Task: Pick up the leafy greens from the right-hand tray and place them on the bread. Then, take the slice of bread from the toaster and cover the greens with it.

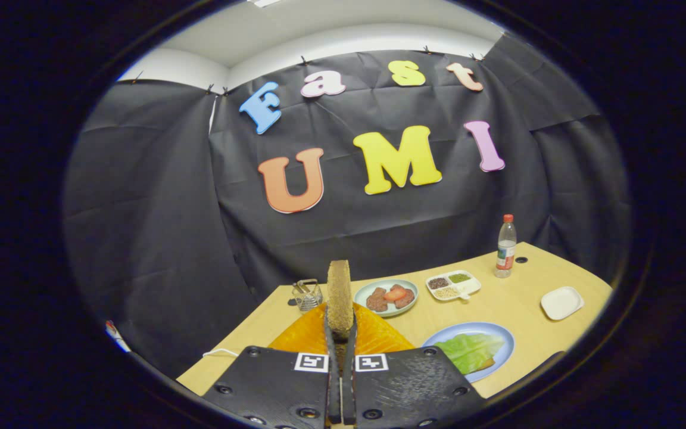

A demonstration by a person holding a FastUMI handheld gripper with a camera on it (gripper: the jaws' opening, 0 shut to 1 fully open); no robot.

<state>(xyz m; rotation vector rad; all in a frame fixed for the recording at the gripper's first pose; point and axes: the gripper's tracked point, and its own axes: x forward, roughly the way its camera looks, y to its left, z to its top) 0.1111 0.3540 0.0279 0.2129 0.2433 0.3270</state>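
Fingers (pixel 326 333) of the gripper (pixel 340 326) come first, at the bottom centre of the frame, drawn close together and pressing from both sides on a slice of bread (pixel 339 295), which stands upright on edge between them and rises above their tips. We see two square black-and-white markers (pixel 341 362) on the gripper body just behind the fingers.

Directly under the held slice, in the lower middle of the frame, lies an orange mat or cloth (pixel 379 339) on the pale wooden table (pixel 510 310). We cannot tell what it covers. To the lower right of centre sits a blue plate (pixel 498 345) carrying the leafy greens (pixel 471 350); a brownish edge shows beneath them at the right, which looks like bread, though we cannot be sure.

Further back, left of the held slice, we see a small wire object (pixel 307 294), too small for us to identify. Right of the slice is a pale plate (pixel 386 298) with brownish pieces and a red slice on it. Beside that, further right, stands a white divided tray (pixel 454 285) holding dark, green and pale fillings. Toward the right edge of the table rests a small white square dish (pixel 561 302). Behind it, near the table's far edge, a clear bottle (pixel 505 246) with a red cap stands upright.

A thin white cable (pixel 218 353) runs along the table's lower left edge.
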